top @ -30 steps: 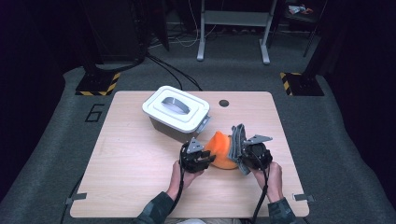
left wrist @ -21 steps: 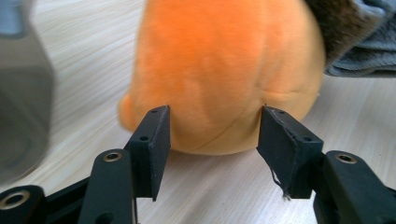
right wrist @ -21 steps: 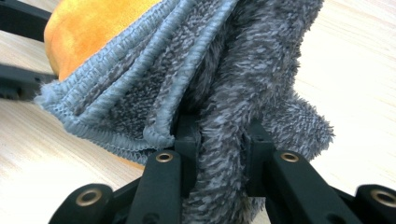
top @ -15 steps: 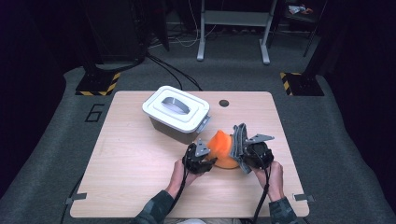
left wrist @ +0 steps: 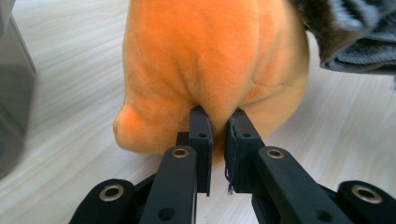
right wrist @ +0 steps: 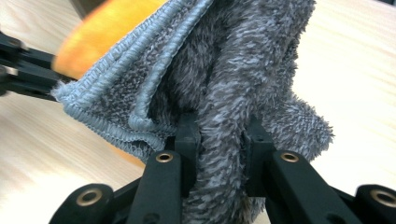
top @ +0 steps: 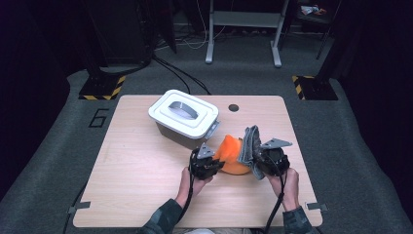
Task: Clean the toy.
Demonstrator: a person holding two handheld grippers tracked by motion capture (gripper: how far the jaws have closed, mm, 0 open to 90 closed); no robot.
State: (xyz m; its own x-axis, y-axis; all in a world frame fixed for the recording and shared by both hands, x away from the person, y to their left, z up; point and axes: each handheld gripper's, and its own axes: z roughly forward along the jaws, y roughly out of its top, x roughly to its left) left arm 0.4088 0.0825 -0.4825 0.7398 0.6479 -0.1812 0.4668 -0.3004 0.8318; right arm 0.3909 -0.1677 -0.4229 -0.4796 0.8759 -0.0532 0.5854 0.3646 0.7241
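Orange plush (top: pixel 233 157): sitting on the wooden table (top: pixel 131 170) towards its near right part, between the two grippers; its top is tapering to a blunt point in the high view. In the left gripper view (left wrist: pixel 210 65) it is presenting a rounded, bulging body with a small nub low on one side.
Plush surface: showing short, soft, even pile, bright orange, with shallow creases where the jaws are pinching it.
Grey cloth (top: pixel 249 145): standing up in a folded bunch just beside the plush on its right, touching it. In the right gripper view (right wrist: pixel 224 70) it is showing thick looped terry pile and a stitched, ribbed hem in lighter blue-grey.
Left gripper (top: pixel 207 165): its jaws have just been closing and are now standing narrow, pinching a fold of the orange plush between the black pads (left wrist: pixel 201 135).
Right gripper (top: pixel 265 158): its jaws are clamping the grey cloth, which is bulging out above and below the black fingers (right wrist: pixel 187 135).
Left hand (top: pixel 187 178): coming in from the near edge, forearm angled up and slightly right, gripper pointing towards the plush.
Right hand (top: pixel 290 183): coming in from the near edge, gripper angled up and left, grey plate on top.
White-lidded box (top: pixel 184 117): resting on the table behind and left of the plush, rectangular, rounded corners, lid on.
Table surface: showing pale wood grain, smooth, matt.
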